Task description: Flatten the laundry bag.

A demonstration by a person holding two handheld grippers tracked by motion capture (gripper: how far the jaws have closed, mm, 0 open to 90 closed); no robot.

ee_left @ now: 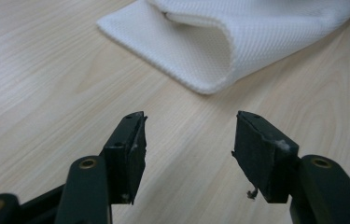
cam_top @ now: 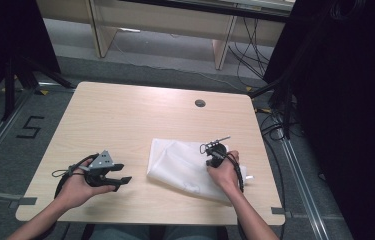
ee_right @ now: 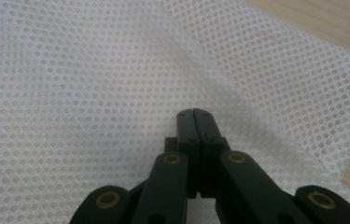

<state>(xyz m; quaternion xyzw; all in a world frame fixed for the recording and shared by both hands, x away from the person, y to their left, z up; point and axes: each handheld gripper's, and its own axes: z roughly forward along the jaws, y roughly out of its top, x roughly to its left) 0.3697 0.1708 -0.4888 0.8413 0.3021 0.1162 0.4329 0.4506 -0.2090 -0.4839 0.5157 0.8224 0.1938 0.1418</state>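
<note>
A folded white mesh cloth (cam_top: 182,167) lies on the right half of the light wooden table (cam_top: 125,115). My right gripper (cam_top: 209,161) rests on the cloth's right part. In the right gripper view its jaws (ee_right: 194,114) are pressed together over the mesh (ee_right: 84,79), and I see no fabric between them. My left gripper (cam_top: 123,173) hovers over bare table left of the cloth, pointing toward it. In the left gripper view it stands open (ee_left: 189,144) with nothing between the jaws, and the cloth's folded corner (ee_left: 219,42) lies a short way ahead.
A round cable hole (cam_top: 200,103) sits near the table's far edge. Wooden furniture legs (cam_top: 222,45) and cables (cam_top: 255,55) stand on the floor beyond. A dark curtain (cam_top: 350,100) hangs at the right. Bare wood (ee_right: 331,23) shows past the cloth's edge.
</note>
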